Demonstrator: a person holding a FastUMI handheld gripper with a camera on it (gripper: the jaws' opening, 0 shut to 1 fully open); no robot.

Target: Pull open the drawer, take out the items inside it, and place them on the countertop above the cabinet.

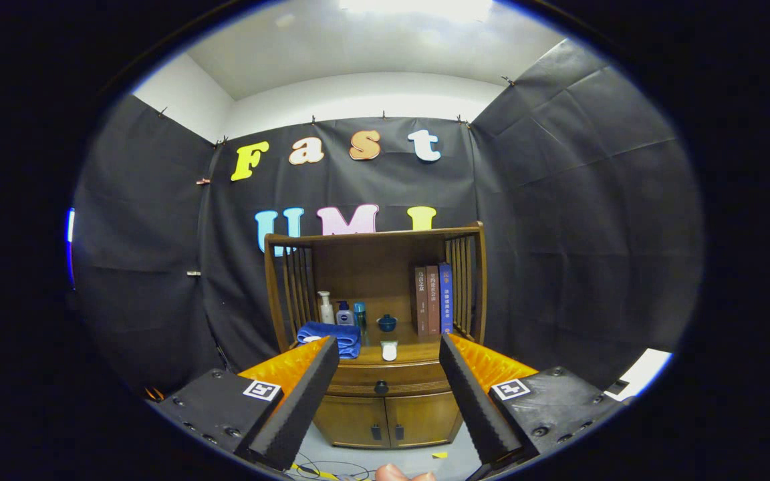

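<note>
The gripper (388, 364) holds its two fingers spread wide with nothing between them, aimed squarely at the cabinet (388, 407) well beyond, as if lining up on the one drawer (385, 382), which sits flush and closed with a single dark knob (381, 387). On the countertop (418, 353) above it lie a small white item (389, 350), a folded blue towel (331, 335), three bottles (343, 312), one dark pot (387, 323) and three upright books (433, 299). What the drawer holds cannot be seen; this fits a drawer yet to be pulled or one emptied and closed again.
</note>
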